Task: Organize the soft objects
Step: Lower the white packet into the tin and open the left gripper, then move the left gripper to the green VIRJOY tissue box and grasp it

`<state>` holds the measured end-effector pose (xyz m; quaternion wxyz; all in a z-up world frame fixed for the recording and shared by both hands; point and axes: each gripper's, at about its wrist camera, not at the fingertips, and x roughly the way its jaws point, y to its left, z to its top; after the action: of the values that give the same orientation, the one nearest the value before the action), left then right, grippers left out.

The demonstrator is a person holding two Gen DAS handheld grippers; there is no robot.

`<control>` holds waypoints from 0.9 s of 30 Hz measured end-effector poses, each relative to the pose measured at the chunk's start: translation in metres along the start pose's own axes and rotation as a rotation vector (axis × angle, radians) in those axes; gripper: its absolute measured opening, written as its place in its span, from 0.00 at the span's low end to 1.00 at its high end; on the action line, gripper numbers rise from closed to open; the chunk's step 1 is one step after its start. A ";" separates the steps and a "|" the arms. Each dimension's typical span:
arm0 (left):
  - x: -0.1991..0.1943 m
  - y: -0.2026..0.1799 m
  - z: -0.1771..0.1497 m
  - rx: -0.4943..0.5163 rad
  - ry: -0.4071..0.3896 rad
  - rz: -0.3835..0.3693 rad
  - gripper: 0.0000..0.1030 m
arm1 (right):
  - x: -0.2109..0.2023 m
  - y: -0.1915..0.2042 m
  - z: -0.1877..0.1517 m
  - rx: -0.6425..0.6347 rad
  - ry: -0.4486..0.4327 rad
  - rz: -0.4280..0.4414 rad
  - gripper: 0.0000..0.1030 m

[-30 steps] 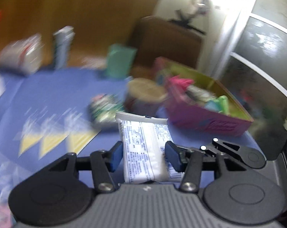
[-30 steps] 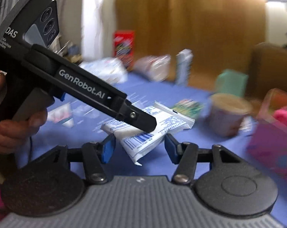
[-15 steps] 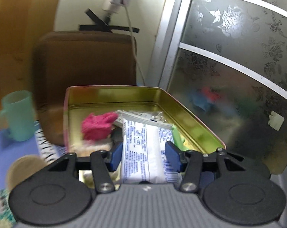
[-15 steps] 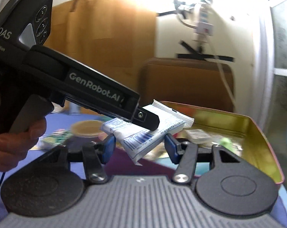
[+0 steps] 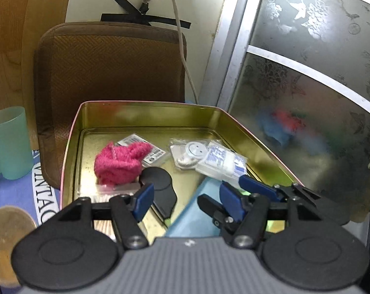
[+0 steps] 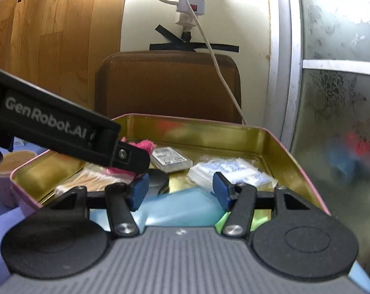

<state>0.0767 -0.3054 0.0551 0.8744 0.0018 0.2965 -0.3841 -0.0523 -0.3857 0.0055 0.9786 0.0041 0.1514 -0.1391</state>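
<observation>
A white tissue pack with blue print (image 5: 221, 163) (image 6: 229, 171) lies inside the gold tin (image 5: 148, 115) (image 6: 209, 132), at its right side. Just short of the pack, my left gripper (image 5: 186, 202) hovers over the tin's near end. Its jaws are opening with nothing between them. A fluffy pink knit piece (image 5: 119, 161) rests at the tin's left. My right gripper (image 6: 180, 192) stands open and empty over the same tin. The left gripper's black finger (image 6: 126, 155) crosses its view from the left.
The tin also holds a light blue pouch (image 5: 197, 215), a black round thing (image 5: 158, 178), a cotton swab pack (image 6: 92, 180) and small plastic packets. A teal cup (image 5: 8, 142) stands left of the tin. A brown chair back (image 5: 111, 61) rises behind and a frosted glass door (image 5: 307, 98) stands at the right.
My left gripper carried the tissue pack from over the blue table to the tin, then spread its jaws; the pack now lies in the tin. The right gripper swung to the tin alongside.
</observation>
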 end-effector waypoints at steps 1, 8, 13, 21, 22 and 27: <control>-0.003 -0.002 -0.001 0.002 -0.003 -0.005 0.59 | -0.002 0.000 0.000 0.010 -0.004 0.010 0.59; -0.042 -0.008 -0.009 0.007 -0.069 -0.040 0.59 | -0.029 -0.002 0.000 0.063 -0.058 0.018 0.59; -0.090 0.005 -0.034 -0.003 -0.111 -0.068 0.59 | -0.055 0.005 0.000 0.104 -0.108 0.071 0.59; -0.159 0.072 -0.105 -0.072 -0.070 0.041 0.59 | -0.072 0.051 -0.002 0.079 -0.073 0.283 0.43; -0.168 0.085 -0.113 -0.101 -0.068 0.073 0.59 | -0.070 0.061 -0.001 0.066 -0.054 0.323 0.41; -0.199 0.149 -0.139 -0.250 -0.095 0.291 0.59 | -0.051 0.122 0.003 0.012 0.077 0.510 0.39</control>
<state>-0.0002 -0.0353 0.0110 0.9272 -0.0821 0.2966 -0.2134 -0.0648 -0.2549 0.0198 0.9755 0.0535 0.1819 0.1118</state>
